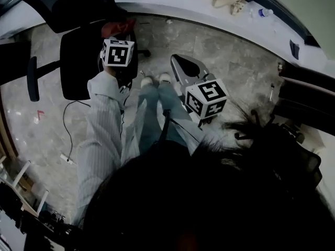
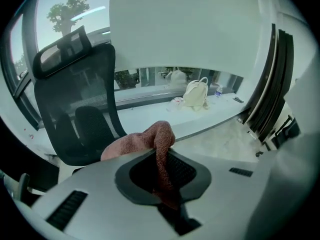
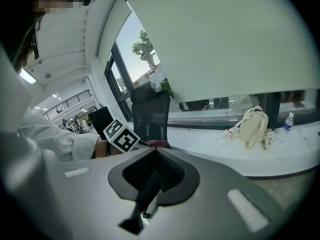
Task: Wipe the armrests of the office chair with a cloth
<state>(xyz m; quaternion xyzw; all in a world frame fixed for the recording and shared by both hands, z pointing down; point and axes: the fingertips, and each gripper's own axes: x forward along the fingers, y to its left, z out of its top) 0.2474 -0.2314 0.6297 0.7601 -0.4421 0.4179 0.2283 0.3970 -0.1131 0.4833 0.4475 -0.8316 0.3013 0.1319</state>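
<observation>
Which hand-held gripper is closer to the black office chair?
Left. The left hand-held gripper, holding the cloth, is over the chair seat; the right hand-held gripper hangs over floor beside it.

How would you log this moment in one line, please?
left gripper: shut on reddish-pink terry cloth | right gripper: shut, empty | black mesh office chair: beyond cloth

There are two grippers: the left gripper (image 2: 161, 156) and the right gripper (image 3: 152, 156). One cloth (image 2: 145, 139), one chair (image 2: 75, 109) at left, one bag (image 2: 196, 94) and one bottle (image 2: 218, 91) far right.
</observation>
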